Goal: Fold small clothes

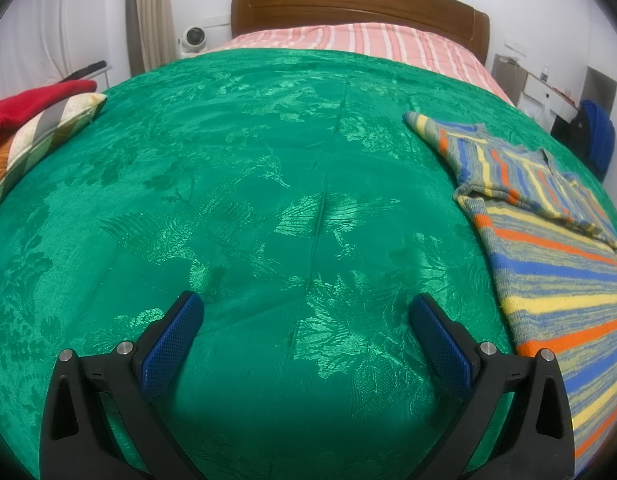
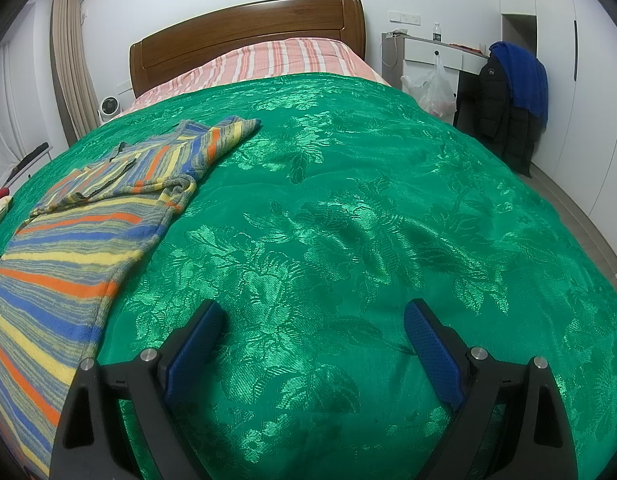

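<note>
The striped knit sweater (image 1: 548,240) is lying flat on the green brocade bedspread (image 1: 268,184), hem toward me, neck toward the wooden headboard (image 1: 356,8). Bands of orange, blue, yellow and grey are running across it. One sleeve (image 1: 432,128) is stretching out toward the middle of the bedspread; the other is lying folded across the chest.

I am holding the left gripper (image 1: 306,308) just beside the sweater's hem edge, on the side away from the sleeve fold. Its blue pads (image 1: 172,344) are standing spread wide over bare bedspread, nothing between them, not touching the knit.

I am holding the right gripper (image 2: 312,316) on the sweater's other side, its jaws also spread wide and empty, with the sweater (image 2: 76,240) lying off past its left finger. Both claws are pointing down at the cloth, toward the headboard.

Beyond the sweater, toward the headboard, a pink striped sheet (image 2: 284,60) is showing past the bedspread's edge. Away from the sweater at the far bed edge, a patterned pillow (image 1: 36,140) is carrying a red garment (image 1: 28,108). A small white fan (image 1: 193,38) is sitting beside the headboard. On the opposite side, a dark jacket with a blue garment (image 2: 520,76) is hanging near a white desk (image 2: 432,50).
</note>
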Demonstrator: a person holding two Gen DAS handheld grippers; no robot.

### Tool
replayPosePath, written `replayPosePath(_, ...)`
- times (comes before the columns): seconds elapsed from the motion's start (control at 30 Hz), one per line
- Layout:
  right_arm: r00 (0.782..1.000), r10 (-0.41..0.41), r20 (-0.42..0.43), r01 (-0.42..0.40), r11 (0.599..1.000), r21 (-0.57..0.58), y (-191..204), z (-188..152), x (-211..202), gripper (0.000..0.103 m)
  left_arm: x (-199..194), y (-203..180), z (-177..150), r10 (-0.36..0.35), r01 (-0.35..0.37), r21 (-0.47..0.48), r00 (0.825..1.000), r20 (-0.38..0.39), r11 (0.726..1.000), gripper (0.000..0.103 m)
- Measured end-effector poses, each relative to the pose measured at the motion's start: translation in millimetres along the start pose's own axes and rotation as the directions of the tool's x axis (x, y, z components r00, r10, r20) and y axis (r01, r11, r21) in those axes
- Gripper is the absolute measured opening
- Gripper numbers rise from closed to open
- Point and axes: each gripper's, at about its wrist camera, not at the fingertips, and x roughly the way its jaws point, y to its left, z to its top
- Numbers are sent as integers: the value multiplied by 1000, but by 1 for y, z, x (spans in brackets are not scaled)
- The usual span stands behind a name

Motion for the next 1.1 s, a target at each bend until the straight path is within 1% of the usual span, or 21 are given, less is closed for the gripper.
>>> replayPosePath(0.93,1000,1,0,-1,1000,0,0,0,0,92,0,0,0,-1,1,-1,1000,4,1000,103)
replayPosePath(1.1,1000,-7,-6,7,1000,-5,1,0,0,92,0,-1,2,10,-10,6,1000,-6,1000,103)
